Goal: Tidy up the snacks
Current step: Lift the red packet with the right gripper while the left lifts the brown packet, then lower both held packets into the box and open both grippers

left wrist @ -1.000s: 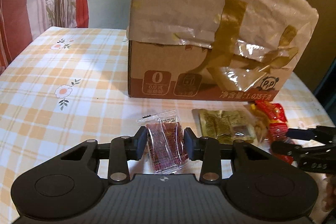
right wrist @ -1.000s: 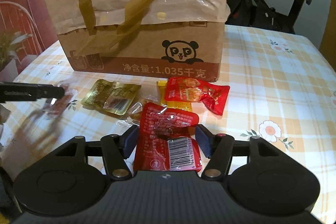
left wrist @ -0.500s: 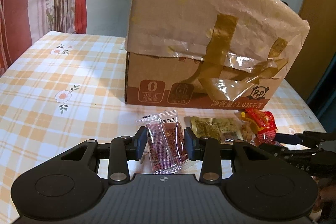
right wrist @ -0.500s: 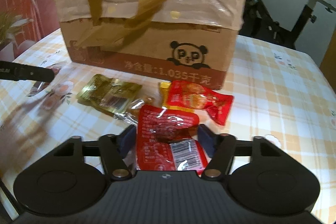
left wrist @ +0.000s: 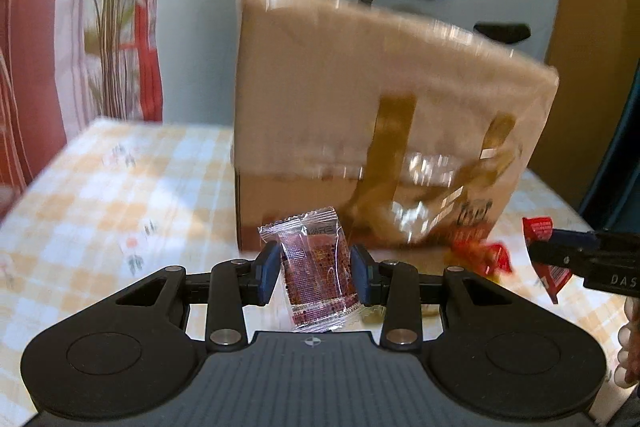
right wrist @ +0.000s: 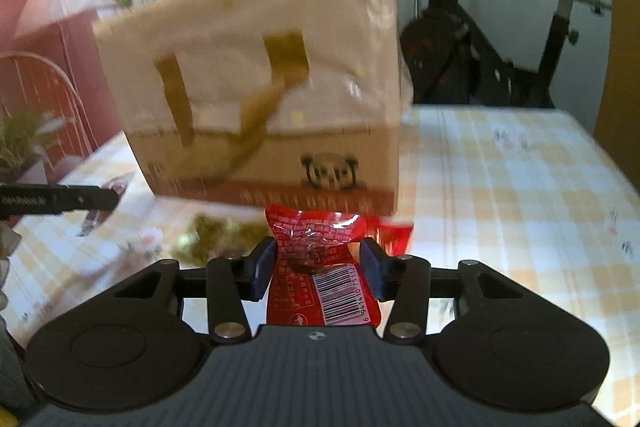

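My left gripper (left wrist: 316, 273) is shut on a small clear packet with a dark red snack (left wrist: 316, 267), held above the table in front of the cardboard box (left wrist: 380, 115). My right gripper (right wrist: 318, 269) is shut on a red snack packet with a barcode (right wrist: 320, 267), also lifted, facing the same box (right wrist: 260, 87). The right gripper with its red packet shows at the right edge of the left wrist view (left wrist: 580, 259). The left gripper shows at the left edge of the right wrist view (right wrist: 60, 201). More snacks lie by the box's foot: a red one (left wrist: 484, 255) and a gold-green one (right wrist: 208, 235), both blurred.
The box stands on a table with an orange checked flowered cloth (right wrist: 520, 207); its flaps are up, covered in taped plastic. An exercise bike (right wrist: 520, 59) stands behind the table. A red-patterned curtain (left wrist: 60, 67) hangs at the left.
Both grippers have risen from the table with their packets and the box now sits lower in both views. The snacks left on the table have dropped toward the gripper bodies.
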`<state>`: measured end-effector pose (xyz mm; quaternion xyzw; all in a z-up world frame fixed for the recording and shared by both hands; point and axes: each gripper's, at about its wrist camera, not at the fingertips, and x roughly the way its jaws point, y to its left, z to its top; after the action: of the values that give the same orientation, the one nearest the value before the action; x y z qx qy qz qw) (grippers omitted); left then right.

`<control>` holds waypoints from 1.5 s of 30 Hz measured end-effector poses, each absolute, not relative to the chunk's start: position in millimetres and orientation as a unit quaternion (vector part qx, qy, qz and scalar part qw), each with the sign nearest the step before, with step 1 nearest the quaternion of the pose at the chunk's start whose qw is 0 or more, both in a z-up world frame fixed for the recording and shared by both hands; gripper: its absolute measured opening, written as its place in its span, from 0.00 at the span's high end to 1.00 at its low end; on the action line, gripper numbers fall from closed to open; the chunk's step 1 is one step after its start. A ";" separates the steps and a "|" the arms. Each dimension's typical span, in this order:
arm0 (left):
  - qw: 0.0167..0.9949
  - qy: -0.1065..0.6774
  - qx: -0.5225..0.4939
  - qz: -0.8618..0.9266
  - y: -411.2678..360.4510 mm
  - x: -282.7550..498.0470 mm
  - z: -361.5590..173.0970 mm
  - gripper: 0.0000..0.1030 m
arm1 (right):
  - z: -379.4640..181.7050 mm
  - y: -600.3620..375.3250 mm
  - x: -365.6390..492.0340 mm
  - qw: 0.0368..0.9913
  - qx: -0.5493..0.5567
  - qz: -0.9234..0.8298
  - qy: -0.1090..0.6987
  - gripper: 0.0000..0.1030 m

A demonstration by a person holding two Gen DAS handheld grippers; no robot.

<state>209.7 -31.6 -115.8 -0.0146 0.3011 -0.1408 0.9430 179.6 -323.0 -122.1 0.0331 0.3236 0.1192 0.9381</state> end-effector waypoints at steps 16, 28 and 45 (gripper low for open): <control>0.969 0.153 -0.027 -0.194 -59.4 274.7 2.5 0.61 | 10.4 -317.2 239.4 0.972 0.037 0.183 0.143 0.53; 0.963 0.205 -0.028 -0.172 -74.5 365.3 -17.3 0.56 | -9.9 -269.3 337.1 0.961 -0.037 0.179 0.208 0.52; 0.965 0.217 -0.009 -0.146 -56.7 327.8 -11.3 0.33 | -10.0 -286.2 314.0 0.964 -0.029 0.145 0.222 0.33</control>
<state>327.8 -56.7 -11.3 -0.0095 0.2165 -0.1461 0.9652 314.0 -286.2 -10.0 -0.0294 0.2224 0.1454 0.9636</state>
